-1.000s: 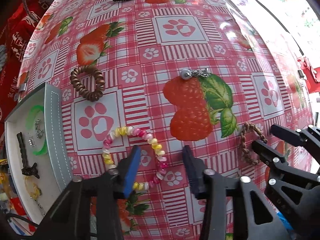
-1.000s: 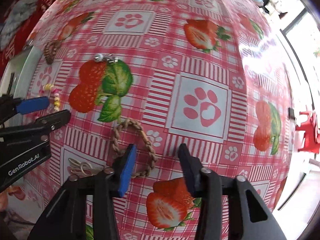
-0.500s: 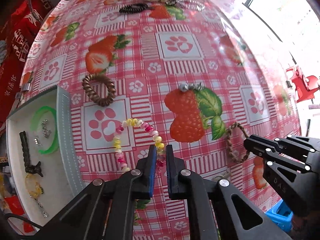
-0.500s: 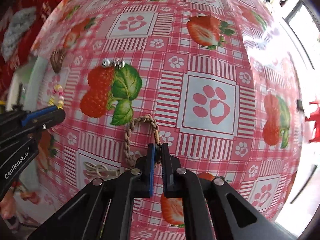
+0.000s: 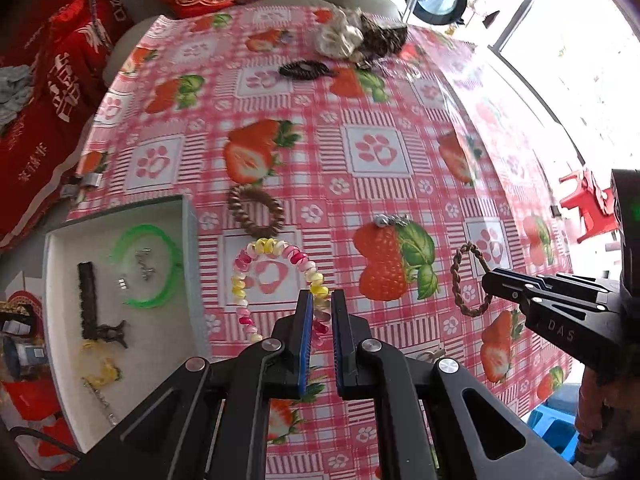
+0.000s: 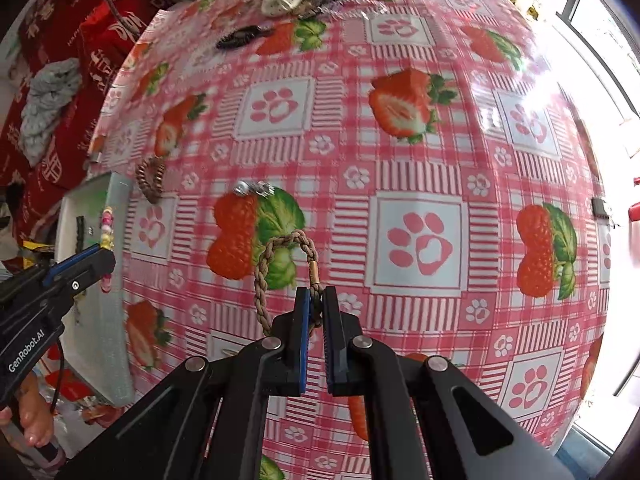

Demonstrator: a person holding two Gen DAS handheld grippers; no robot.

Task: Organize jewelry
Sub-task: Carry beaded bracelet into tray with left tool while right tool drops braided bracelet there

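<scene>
My left gripper [image 5: 321, 300] is shut on a pink, yellow and white bead bracelet [image 5: 256, 249] and holds it above the strawberry tablecloth. My right gripper [image 6: 315, 300] is shut on a braided brown rope bracelet [image 6: 265, 264] and holds it lifted; that bracelet also shows in the left wrist view [image 5: 456, 276]. The white jewelry tray [image 5: 68, 344] sits at the left table edge and holds a green bangle [image 5: 160, 256], a dark hair clip [image 5: 90, 300] and small pieces. The left gripper also shows in the right wrist view [image 6: 92, 258] over the tray edge.
A brown coil hair tie [image 5: 256, 210], a silver pearl pendant [image 5: 390, 221] and a black hair tie [image 5: 306, 69] lie on the table. Scrunchies [image 5: 360, 36] sit at the far edge. Red cushions [image 5: 52, 92] are to the left.
Both grippers closed from open a second ago, the left on the bead bracelet, the right on the rope bracelet. Both have since lifted and pulled back from the table with their bracelets.
</scene>
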